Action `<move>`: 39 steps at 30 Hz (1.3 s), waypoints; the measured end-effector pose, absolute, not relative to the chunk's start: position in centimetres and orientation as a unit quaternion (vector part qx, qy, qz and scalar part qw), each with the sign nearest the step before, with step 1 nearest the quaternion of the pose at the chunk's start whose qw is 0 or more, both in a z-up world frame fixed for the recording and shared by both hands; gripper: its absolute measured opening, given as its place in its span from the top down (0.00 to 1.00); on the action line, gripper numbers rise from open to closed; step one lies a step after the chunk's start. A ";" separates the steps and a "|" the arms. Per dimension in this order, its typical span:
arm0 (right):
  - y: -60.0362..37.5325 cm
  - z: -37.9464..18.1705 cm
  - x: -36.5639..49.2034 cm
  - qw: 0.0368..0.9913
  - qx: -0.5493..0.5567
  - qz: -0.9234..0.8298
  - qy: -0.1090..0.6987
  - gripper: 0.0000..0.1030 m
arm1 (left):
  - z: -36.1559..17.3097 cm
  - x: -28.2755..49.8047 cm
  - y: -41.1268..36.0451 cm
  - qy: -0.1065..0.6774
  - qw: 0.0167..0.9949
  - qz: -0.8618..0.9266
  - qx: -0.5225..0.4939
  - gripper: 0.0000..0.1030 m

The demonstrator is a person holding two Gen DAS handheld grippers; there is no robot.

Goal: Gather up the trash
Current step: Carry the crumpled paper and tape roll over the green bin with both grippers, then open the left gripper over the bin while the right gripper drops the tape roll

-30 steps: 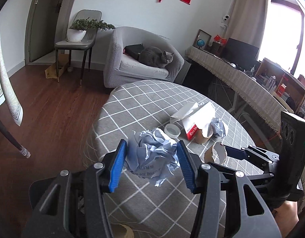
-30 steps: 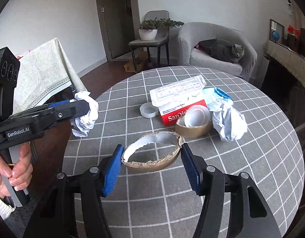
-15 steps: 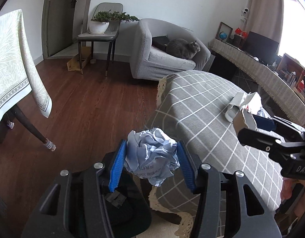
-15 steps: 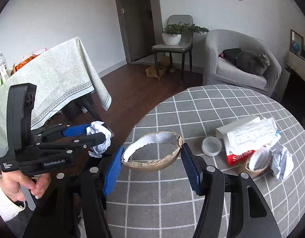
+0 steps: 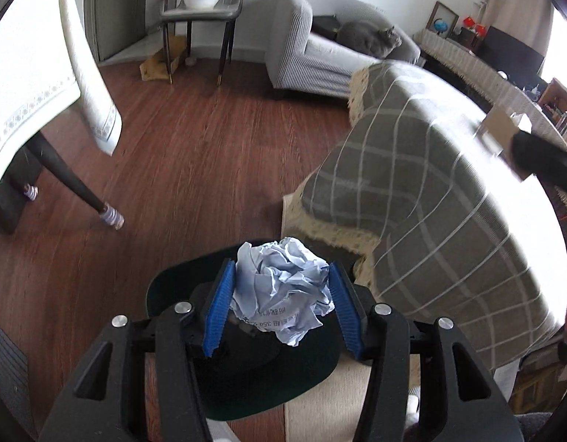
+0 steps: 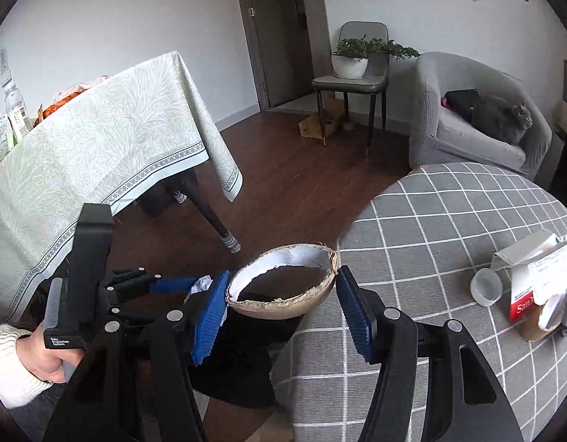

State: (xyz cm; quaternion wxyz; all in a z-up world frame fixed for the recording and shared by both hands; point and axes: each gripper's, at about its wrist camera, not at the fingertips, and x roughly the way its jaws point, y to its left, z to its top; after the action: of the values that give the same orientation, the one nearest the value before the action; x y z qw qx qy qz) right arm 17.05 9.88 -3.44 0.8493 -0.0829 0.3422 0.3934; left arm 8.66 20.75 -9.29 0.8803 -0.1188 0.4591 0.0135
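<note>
Living room, wood floor [image 5: 195,154], round table [image 6: 449,228] with grey check cloth at right. Bin [image 5: 246,364], dark, sits on the floor just off the table's near-left edge.

Paper wad [image 5: 280,291]: clamped between the blue pads of the left gripper [image 5: 281,307], which is tilted down and hanging right over the bin mouth. Held there so that letting go drops it in, I'd judge.

Coconut shell [image 6: 283,283]: pinched rim to rim by the right gripper [image 6: 283,309], hollow side up, out past the table edge, bin below and just near of it. Looks queued behind the wad. Left gripper shows in that view at lower left, a hand [image 6: 44,353] in a white cuff on its grip.

Still on the table, far right: carton [image 6: 530,280], small cup [image 6: 486,287], brown cup and crumpled paper beside it, partly cut off. So the job is partway done.

Background: cat [image 6: 500,121] on the armchair, plant on a chair, second table with pale cloth [image 6: 99,140] at left.

Risk: wad is light and may cling to a pad; the shell's grip on the rim looks thin.
</note>
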 end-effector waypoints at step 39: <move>21.7 -11.6 16.3 0.794 -0.143 0.408 0.427 0.42 | -6.8 3.0 28.8 0.414 0.898 0.048 -0.139 0.42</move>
State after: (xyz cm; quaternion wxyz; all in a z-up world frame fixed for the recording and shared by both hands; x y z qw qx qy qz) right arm 16.27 21.70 -11.62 0.7941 -0.1427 0.4269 0.4083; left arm 3.01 28.81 -6.77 0.8981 -0.1389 0.4144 0.0481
